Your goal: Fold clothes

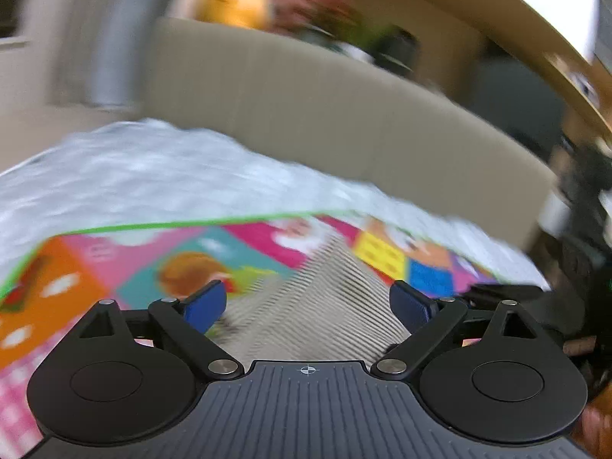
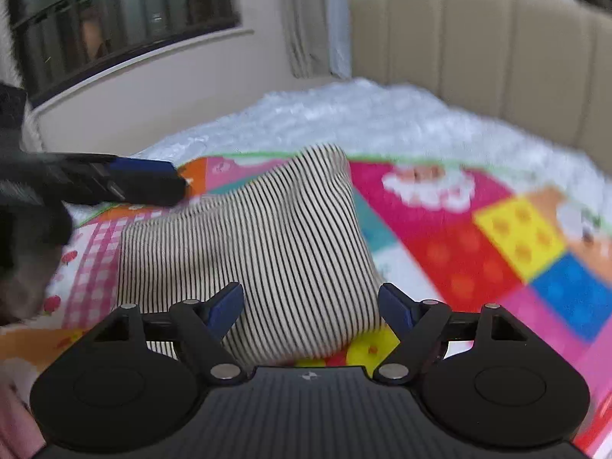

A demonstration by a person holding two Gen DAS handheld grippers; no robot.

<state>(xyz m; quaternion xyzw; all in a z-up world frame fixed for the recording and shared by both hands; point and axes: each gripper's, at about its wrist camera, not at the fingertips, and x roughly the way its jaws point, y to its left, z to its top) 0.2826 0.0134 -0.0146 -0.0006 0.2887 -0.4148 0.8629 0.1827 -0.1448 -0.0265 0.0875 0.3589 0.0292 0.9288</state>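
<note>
right wrist view shows me my right gripper (image 2: 310, 308) spread wide over the folded black-and-white striped cloth (image 2: 244, 244) lying on the colourful patchwork play mat (image 2: 497, 237), left gripper (image 1: 308, 302) likewise apart.

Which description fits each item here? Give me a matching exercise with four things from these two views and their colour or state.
Column 1:
1. striped garment
2. play mat
3. headboard
4. right gripper

Column 2:
A. beige, padded in vertical panels
B. open, jaws apart over the cloth
C. cream with thin dark stripes
D. bright cartoon patches, green edge

Pairs: 1-C, 2-D, 3-A, 4-B
</note>
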